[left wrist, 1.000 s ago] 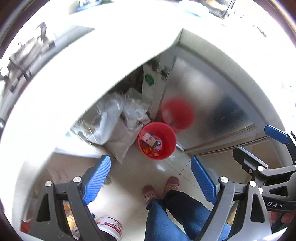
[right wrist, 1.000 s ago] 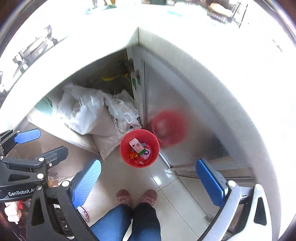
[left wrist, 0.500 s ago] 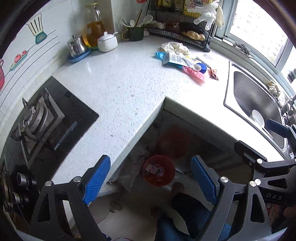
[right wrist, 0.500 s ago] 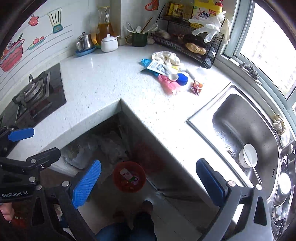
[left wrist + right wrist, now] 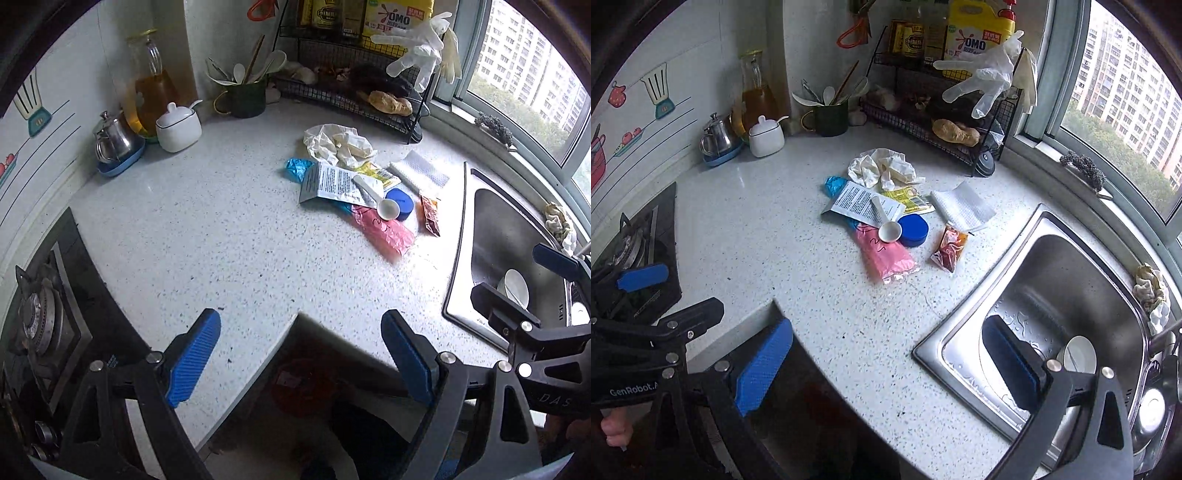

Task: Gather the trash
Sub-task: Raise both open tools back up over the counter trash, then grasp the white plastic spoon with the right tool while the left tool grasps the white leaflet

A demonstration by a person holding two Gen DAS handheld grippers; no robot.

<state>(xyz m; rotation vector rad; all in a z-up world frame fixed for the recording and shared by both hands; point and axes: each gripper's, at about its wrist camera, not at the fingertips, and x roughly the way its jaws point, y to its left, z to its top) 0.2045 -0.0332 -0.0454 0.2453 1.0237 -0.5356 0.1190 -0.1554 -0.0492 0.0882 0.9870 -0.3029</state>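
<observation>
Speckled white stone makes up the worktop [image 5: 798, 236], and the trash lies in one loose heap toward its back corner, well apart from both grippers. The left gripper [image 5: 301, 363] and the right gripper [image 5: 886, 365] both hang over the near edge with fingers spread wide and nothing between them.

The heap is layered, which is the main hazard. A white spoon [image 5: 886, 221] lies across a printed paper packet [image 5: 860, 203] and its bowl rests on a pink plastic bag [image 5: 884, 258], just beside a blue lid [image 5: 913, 229]. Pulling the packet or the bag first would likely tip the spoon off or drag it along. The thin films lie flat on the stone, so the fingers may slide over them or pinch only a corner that tears.

A small sauce packet [image 5: 950, 248] sits near the rim of the sink [image 5: 964, 325]; a clumsy nudge could send it in, and a hard squeeze may burst it. The crumpled white wrapper [image 5: 882, 170] lies close to the wire rack [image 5: 923, 122], so a wide reach there risks snagging. The red bin [image 5: 299, 384] under the worktop is dim, so a drop could miss.
</observation>
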